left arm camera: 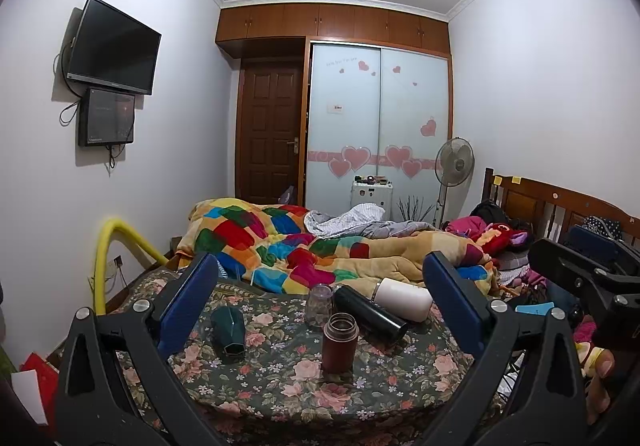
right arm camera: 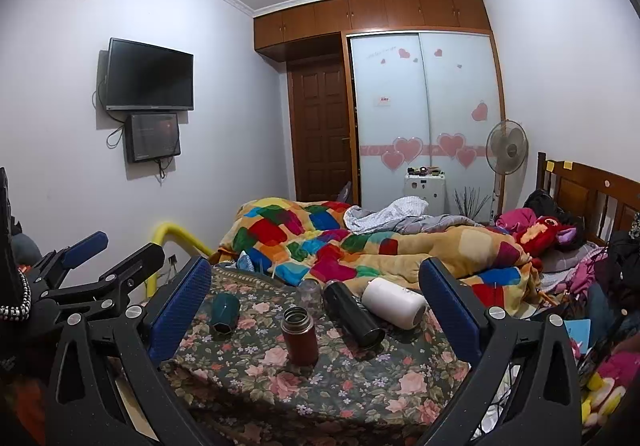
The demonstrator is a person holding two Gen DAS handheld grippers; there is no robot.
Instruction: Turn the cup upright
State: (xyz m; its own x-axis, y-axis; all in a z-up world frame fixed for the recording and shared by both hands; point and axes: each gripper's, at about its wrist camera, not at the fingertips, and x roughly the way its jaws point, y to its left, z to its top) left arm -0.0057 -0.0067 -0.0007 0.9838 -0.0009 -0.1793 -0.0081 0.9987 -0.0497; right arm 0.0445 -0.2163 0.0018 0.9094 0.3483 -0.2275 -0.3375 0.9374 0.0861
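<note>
Several cups sit on a floral cloth over the bed's near end. A dark green faceted cup lies on its side at the left, also in the right wrist view. A black bottle and a white cup lie on their sides at the right. A brown-red bottle stands upright, mouth open. A clear glass stands behind it. My left gripper is open and empty, short of the cups. My right gripper is open and empty too.
A colourful patchwork quilt and heaped clothes lie behind the cups. A wooden headboard and toys are at the right. A yellow padded rail is at the left. In the right wrist view the left gripper is at the left.
</note>
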